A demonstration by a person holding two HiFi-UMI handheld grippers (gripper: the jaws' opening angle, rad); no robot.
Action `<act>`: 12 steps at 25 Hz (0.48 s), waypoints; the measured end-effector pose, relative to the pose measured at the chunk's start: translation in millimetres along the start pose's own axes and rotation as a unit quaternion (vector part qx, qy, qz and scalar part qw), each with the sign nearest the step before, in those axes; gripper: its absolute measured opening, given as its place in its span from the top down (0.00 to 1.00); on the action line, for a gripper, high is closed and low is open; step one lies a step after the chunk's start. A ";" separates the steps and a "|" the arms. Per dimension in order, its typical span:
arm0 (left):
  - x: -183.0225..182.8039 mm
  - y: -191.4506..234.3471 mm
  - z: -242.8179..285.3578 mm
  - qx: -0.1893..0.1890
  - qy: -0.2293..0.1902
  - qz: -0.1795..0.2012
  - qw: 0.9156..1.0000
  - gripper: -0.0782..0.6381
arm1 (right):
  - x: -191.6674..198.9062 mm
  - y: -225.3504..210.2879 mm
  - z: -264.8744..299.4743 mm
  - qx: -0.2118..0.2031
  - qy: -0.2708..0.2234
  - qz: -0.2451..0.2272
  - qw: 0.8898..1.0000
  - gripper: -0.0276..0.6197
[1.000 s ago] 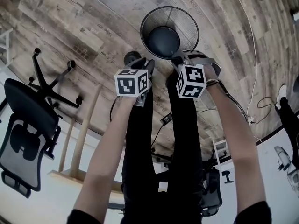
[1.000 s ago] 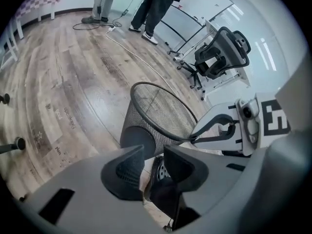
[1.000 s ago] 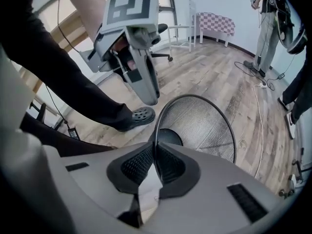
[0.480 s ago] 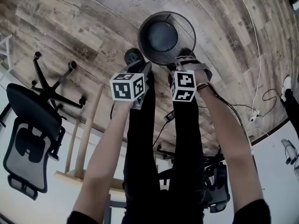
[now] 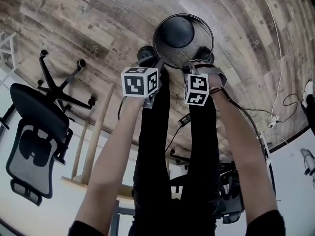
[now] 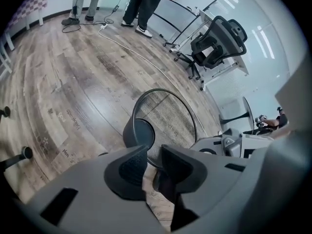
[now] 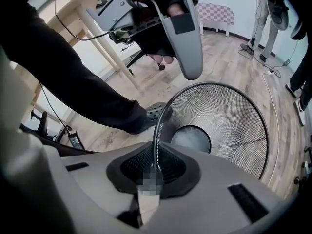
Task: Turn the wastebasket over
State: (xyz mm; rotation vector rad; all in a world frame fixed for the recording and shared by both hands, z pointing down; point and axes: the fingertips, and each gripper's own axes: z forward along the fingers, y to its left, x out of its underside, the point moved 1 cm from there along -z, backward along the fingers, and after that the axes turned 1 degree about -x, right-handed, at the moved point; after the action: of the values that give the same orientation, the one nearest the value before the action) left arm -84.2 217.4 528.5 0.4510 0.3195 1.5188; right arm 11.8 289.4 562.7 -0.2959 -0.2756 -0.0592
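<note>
The black wire-mesh wastebasket stands upright on the wood floor by the person's feet, its mouth facing up. My right gripper is shut on its near rim. In the right gripper view the rim wire runs down between the two pads of the right gripper. My left gripper is at the rim's near left. Its jaws have just been closing. In the left gripper view a gap remains at the left gripper, with floor showing through it. The wastebasket has its rim at the mouth of that gap.
A black shoe stands against the basket's left side. An office chair and a wooden table leg are to my left. A white cable runs over the floor at the right. People stand far off, near another chair.
The right gripper has shifted a little along the near rim and sunk. The basket's base now shows nearer the far side of its rim. The left gripper has stayed about where it was.
</note>
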 end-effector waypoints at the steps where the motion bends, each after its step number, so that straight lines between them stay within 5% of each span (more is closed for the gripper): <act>1: -0.8 0.3 -0.2 0.000 0.000 0.001 1.000 0.75 | -0.1 1.5 2.1 0.000 0.001 0.001 1.000 0.87; 12: 1.5 -6.1 -1.0 0.012 0.004 0.008 1.000 0.75 | 6.6 15.2 20.7 0.005 0.023 0.013 1.000 0.87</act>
State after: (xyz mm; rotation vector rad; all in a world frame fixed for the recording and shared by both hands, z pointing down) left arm -79.2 219.1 524.9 0.4671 0.3408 1.5338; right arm 14.3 309.9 579.3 -0.2878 -0.2270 -0.0387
